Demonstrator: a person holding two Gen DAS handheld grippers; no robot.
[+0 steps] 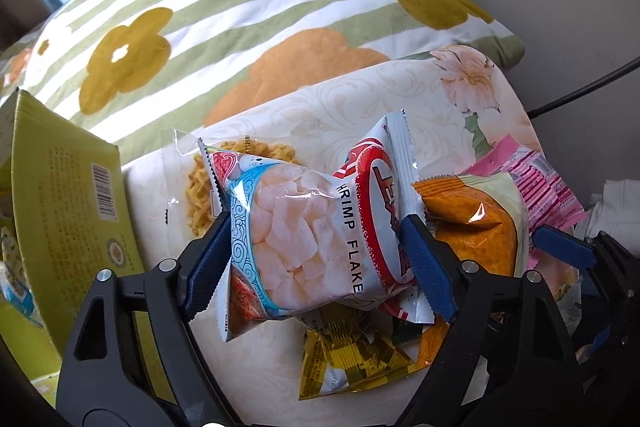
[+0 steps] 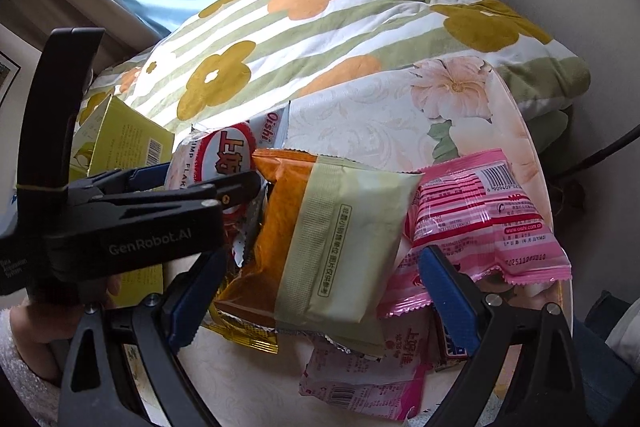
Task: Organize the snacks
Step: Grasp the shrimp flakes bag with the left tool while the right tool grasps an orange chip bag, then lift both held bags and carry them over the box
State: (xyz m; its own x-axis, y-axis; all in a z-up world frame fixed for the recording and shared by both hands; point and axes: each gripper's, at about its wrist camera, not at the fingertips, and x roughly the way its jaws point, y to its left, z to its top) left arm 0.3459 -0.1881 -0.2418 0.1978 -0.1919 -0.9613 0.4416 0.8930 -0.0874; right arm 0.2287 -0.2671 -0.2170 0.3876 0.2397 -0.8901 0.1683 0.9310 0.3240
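Note:
A bag of shrimp flakes [image 1: 304,227], white with a blue and red print, lies on top of a heap of snack packets on the floral tablecloth [image 1: 360,99]. My left gripper [image 1: 316,219] points down over it, blue pads pressed against both of its sides. The same bag [image 2: 208,155] shows in the right wrist view behind the left gripper's black fingers [image 2: 236,183]. My right gripper [image 2: 322,255] stands open, straddling an orange and pale green packet [image 2: 340,247] without touching it. That packet [image 1: 472,227] lies just right of the shrimp bag.
A yellow-green carton [image 1: 72,207] stands open at the table's left edge. A noodle packet [image 1: 196,195], a pink packet [image 2: 480,219], a yellow packet [image 1: 352,359] and several small ones lie around. A flowered striped quilt [image 1: 240,7] lies behind the table.

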